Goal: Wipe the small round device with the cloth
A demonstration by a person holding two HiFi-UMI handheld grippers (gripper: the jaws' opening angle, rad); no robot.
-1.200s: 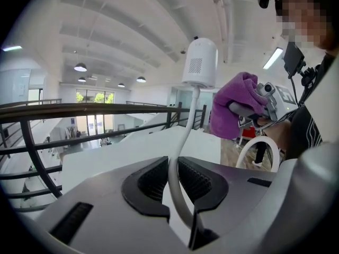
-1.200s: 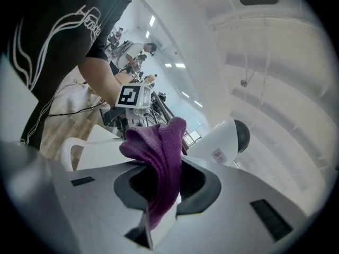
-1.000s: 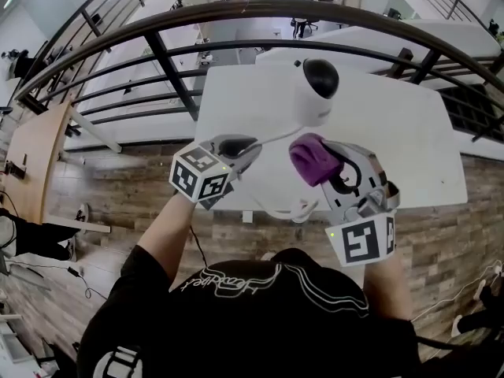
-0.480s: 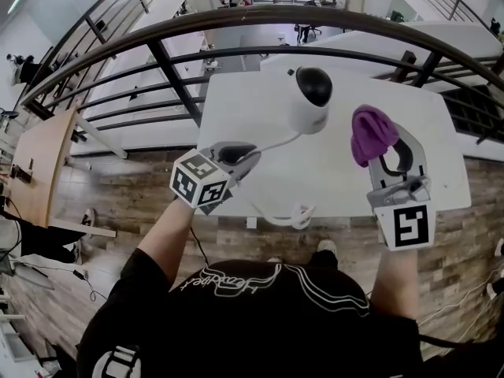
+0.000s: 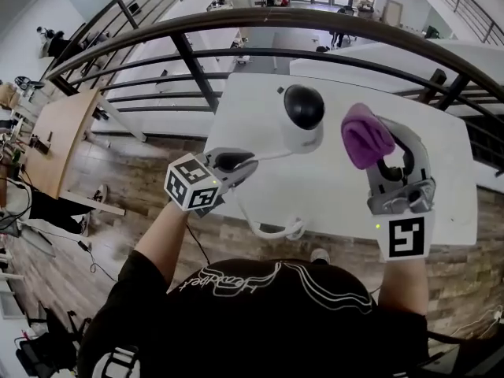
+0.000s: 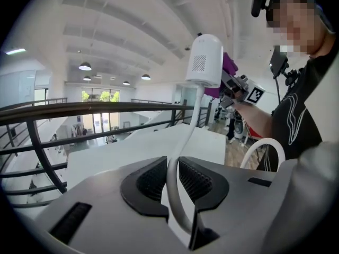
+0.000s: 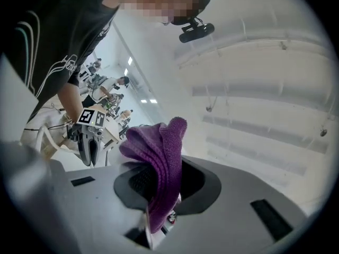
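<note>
Here, purple cloth (image 5: 365, 136) in right claw (image 7: 159, 179), near round device (image 5: 302, 116)

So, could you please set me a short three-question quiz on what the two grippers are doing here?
1. What does the right gripper hold? A: a purple cloth. B: a sponge. C: nothing.
2. True or false: the cloth touches the small round device.
3. What runs between the jaws of the left gripper?

Key
1. A. The cloth is pinched between its jaws.
2. False. The head view shows a gap, with the cloth to the device's right.
3. The white cable. Those jaws have just been opening slightly, with the cable between them.
</note>
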